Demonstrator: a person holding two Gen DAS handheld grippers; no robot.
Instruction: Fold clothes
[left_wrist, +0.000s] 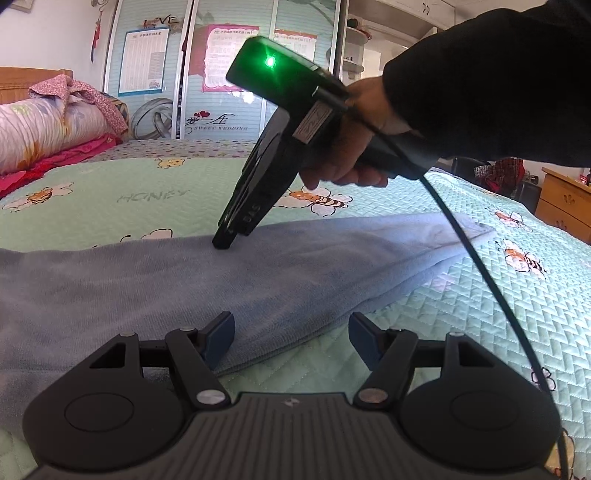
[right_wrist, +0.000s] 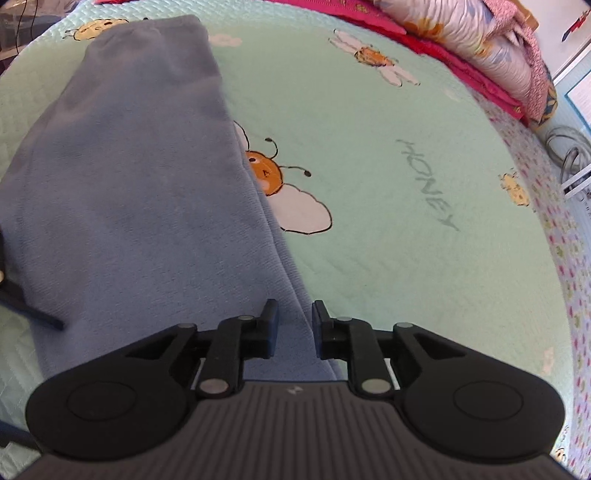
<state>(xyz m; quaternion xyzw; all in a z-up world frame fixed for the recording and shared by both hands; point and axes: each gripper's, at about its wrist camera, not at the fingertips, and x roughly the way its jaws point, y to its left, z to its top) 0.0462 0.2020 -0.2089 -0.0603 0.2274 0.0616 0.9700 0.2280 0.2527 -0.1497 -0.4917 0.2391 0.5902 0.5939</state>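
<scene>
Left wrist view, left gripper (left_wrist: 291, 338): jaws spread wide, nothing between the pads; the left pad hangs over the near edge of the garment, the right pad over bare quilt.
Right gripper (right_wrist: 294, 328): jaws narrowly parted over the garment's long edge, pads not pressing cloth; seen from the left wrist view its tips (left_wrist: 223, 242) reach down to the garment's top surface.
Hand (left_wrist: 354, 144): a dark-sleeved hand wraps the right gripper's handle, a black cable (left_wrist: 476, 258) trailing from it.
Blue garment (left_wrist: 184, 280): folded into a long layered strip, lying flat across the bed.
Quilt (right_wrist: 388, 206): mint green with bees and the word HONEY.
Head of the bed: rolled bedding (left_wrist: 44, 129).
</scene>
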